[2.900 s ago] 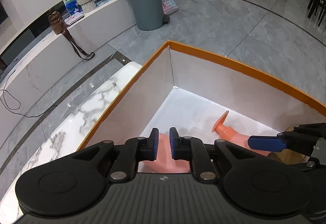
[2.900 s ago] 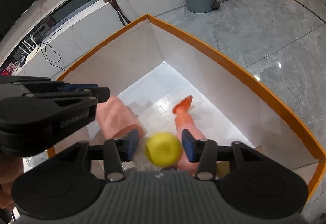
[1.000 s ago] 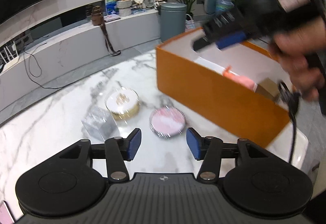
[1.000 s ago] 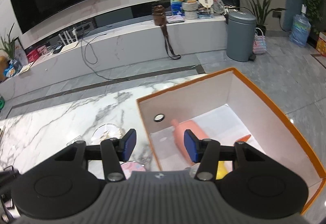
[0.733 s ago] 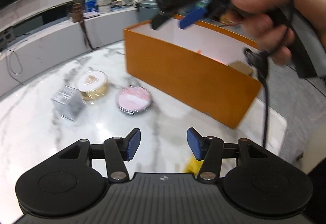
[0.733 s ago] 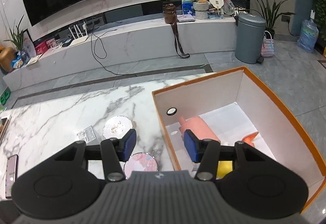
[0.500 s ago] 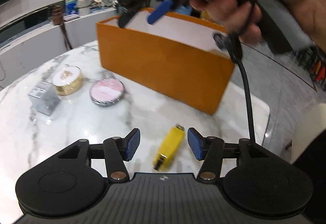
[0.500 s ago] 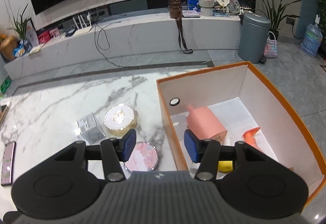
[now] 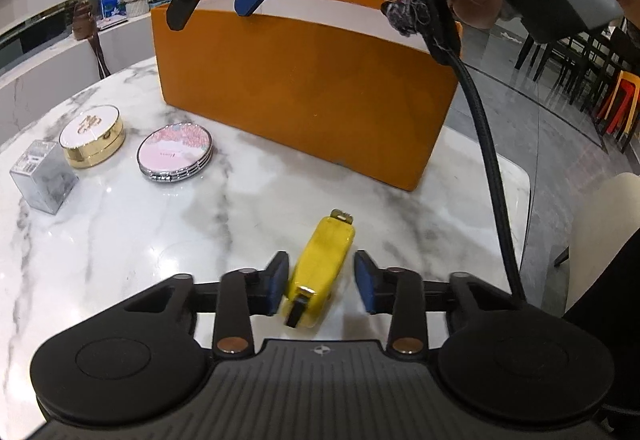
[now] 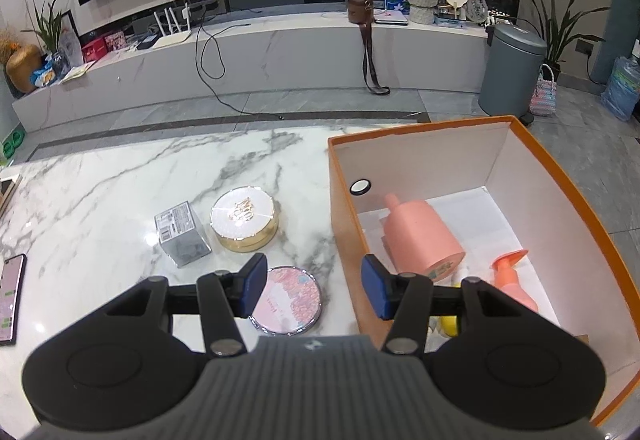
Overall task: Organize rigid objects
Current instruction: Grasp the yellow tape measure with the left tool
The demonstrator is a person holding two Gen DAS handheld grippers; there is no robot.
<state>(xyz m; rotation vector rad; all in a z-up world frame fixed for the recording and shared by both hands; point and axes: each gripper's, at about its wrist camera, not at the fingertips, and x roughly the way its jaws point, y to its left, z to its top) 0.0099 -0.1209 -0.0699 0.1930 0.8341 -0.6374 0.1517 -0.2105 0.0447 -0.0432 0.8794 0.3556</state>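
Fingers [image 9: 276, 282] closing around one yellow lighter [image 9: 320, 276]; two compacts [image 9: 175, 151] nearby.

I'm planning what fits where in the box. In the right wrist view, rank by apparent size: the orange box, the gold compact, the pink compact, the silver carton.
1. orange box
2-3. pink compact and gold compact: alike; the pink one lies nearer the camera
4. silver carton

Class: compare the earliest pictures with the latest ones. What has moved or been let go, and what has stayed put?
Both grippers left the orange box. The right gripper dropped its yellow ball inside and hangs open. The left gripper came down around the yellow clip, jaws closing. Compacts, silver box and pink bottles stayed.
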